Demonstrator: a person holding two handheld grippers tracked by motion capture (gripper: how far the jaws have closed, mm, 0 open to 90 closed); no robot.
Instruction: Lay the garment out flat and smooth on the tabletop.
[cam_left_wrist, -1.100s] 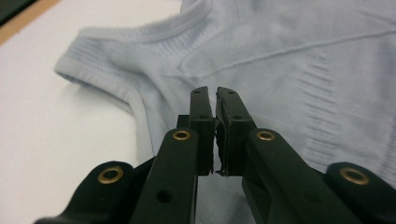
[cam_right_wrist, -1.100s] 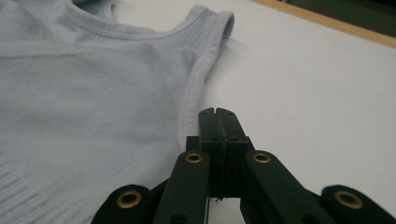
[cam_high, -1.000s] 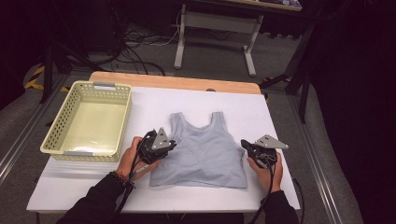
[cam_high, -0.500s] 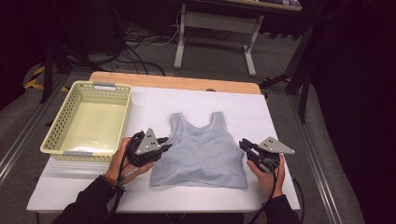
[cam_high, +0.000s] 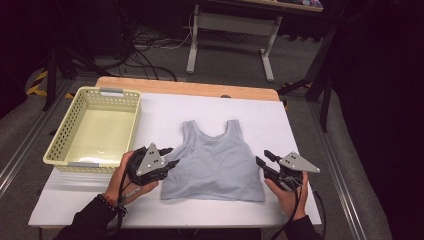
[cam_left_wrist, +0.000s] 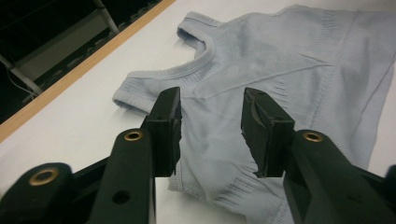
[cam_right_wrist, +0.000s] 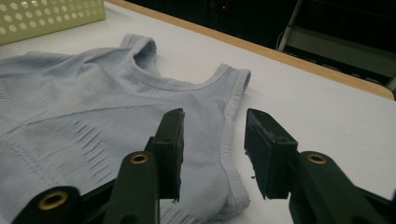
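A light blue-grey tank top (cam_high: 212, 160) lies flat on the white table, straps toward the far side. My left gripper (cam_high: 170, 156) sits at the top's left edge and my right gripper (cam_high: 263, 157) at its right edge, each pointing inward. In the left gripper view the left gripper (cam_left_wrist: 211, 100) hovers over the tank top (cam_left_wrist: 289, 60) with its jaws apart. The right gripper (cam_right_wrist: 214, 121) stands the same way above the tank top (cam_right_wrist: 84, 107) near its side seam. Both pairs of jaws have just been opening, and nothing is pinched between them.
A pale yellow-green mesh basket (cam_high: 60, 145) stands at the table's left, its wall also seen as the basket (cam_right_wrist: 46, 14) in the right gripper view. A wooden strip (cam_high: 190, 87) runs along the table's far edge. Desk legs and cables lie on the floor beyond.
Both grippers were shut at the top's side edges and now stand open, having let go of the cloth. The left hand drew back leftward, the right slightly rightward.
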